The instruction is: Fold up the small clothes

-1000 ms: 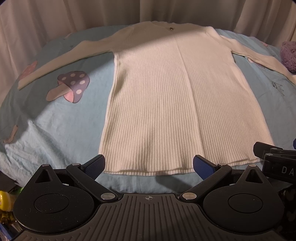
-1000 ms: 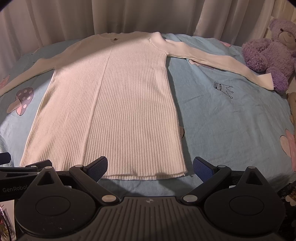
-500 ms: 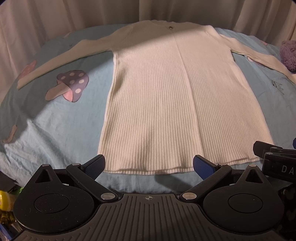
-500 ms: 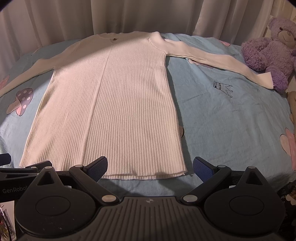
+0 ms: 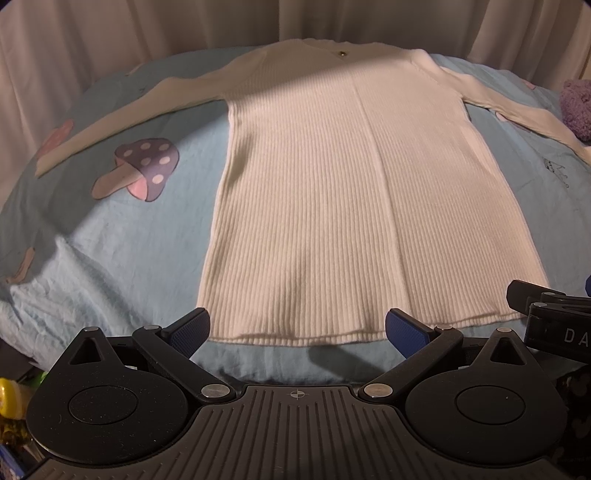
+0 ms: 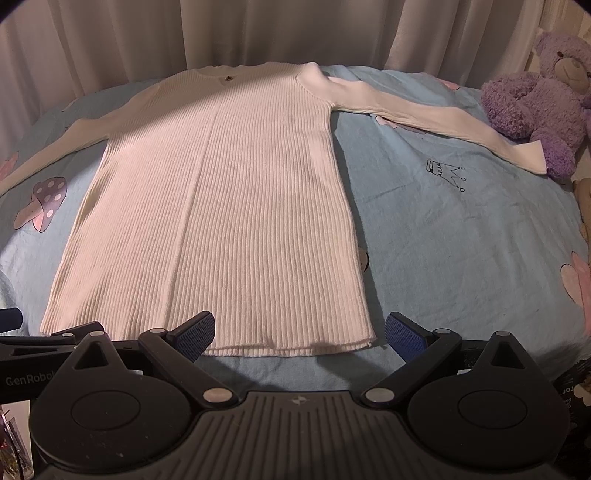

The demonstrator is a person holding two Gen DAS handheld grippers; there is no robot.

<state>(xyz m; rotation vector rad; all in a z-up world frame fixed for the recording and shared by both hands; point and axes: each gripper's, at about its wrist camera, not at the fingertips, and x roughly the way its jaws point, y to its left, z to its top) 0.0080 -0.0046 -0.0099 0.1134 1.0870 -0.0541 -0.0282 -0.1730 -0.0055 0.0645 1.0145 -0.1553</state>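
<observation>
A white ribbed long-sleeved sweater (image 5: 351, 206) lies flat on a light blue bed sheet (image 5: 110, 258), hem toward me, both sleeves spread out to the sides. It also shows in the right wrist view (image 6: 221, 206). My left gripper (image 5: 297, 328) is open and empty, hovering just in front of the hem's left half. My right gripper (image 6: 299, 332) is open and empty, in front of the hem's right corner. Each gripper shows at the edge of the other's view.
A purple teddy bear (image 6: 535, 99) sits at the far right, touching the right sleeve's cuff (image 6: 528, 155). Curtains (image 6: 258, 33) hang behind the bed. The sheet has a mushroom print (image 5: 140, 166) on the left and a crown print (image 6: 447, 173) on the right.
Both grippers have crept slightly forward toward the hem. The sweater has not moved and both grippers stay open.
</observation>
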